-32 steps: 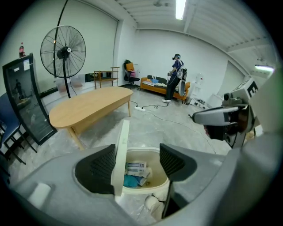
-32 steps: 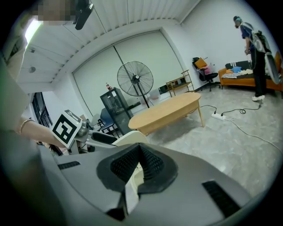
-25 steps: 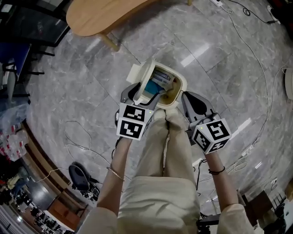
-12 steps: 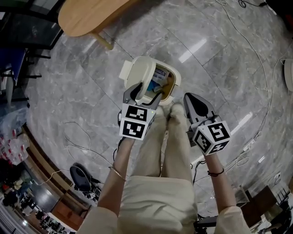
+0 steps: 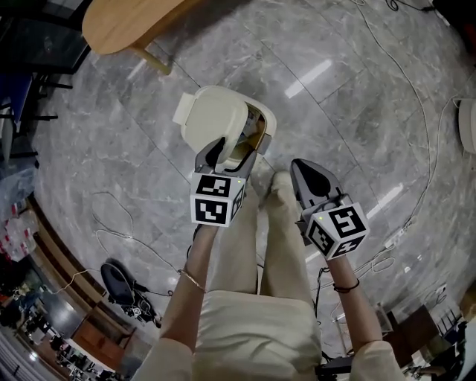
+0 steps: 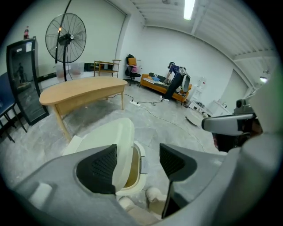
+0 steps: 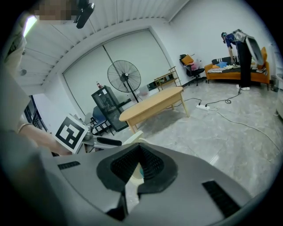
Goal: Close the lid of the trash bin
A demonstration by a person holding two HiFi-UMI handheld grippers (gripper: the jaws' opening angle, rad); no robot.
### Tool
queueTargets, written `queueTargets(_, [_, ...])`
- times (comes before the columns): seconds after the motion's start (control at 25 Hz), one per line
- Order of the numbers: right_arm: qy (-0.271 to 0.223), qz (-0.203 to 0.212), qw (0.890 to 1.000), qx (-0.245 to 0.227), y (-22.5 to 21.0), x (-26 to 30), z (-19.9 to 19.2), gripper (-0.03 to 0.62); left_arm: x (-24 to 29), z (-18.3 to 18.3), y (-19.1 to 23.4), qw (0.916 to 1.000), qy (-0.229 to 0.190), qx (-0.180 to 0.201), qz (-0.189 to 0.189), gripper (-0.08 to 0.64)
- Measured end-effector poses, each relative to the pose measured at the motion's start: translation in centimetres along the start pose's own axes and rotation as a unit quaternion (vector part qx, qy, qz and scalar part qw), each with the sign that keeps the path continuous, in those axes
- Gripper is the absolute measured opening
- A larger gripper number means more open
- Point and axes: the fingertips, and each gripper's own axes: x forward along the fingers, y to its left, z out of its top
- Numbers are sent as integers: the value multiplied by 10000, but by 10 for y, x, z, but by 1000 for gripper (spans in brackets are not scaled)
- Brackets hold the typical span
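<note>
A cream trash bin [image 5: 264, 126] stands on the grey floor just ahead of the person's shoes. Its lid [image 5: 212, 123] is tilted over most of the opening, leaving a gap at the right side. My left gripper [image 5: 229, 152] is open at the lid's near edge. In the left gripper view the lid [image 6: 110, 141] lies between the jaws, close against the left pad [image 6: 97, 170], and the bin rim [image 6: 138, 174] shows below it. My right gripper [image 5: 309, 173] hangs to the right of the bin, shut on nothing [image 7: 139, 170].
A curved wooden table [image 5: 126, 22] stands beyond the bin. The person's shoes [image 5: 271, 182] are right beside the bin's base. Cables [image 5: 111, 216] trail over the floor at left and right. A black bag [image 5: 119, 286] lies at the lower left, and a standing fan [image 6: 66, 33] is far back.
The lid has swung down from upright to cover most of the bin's opening, with my left gripper following at its edge. The right gripper has stayed shut beside the bin.
</note>
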Motion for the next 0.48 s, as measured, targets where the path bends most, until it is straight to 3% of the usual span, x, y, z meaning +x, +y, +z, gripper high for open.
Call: queueTargets(0.48, [241,306,9992,-89,-16,4,-13,5,34,-28,-17,9986,64,-525,9,302])
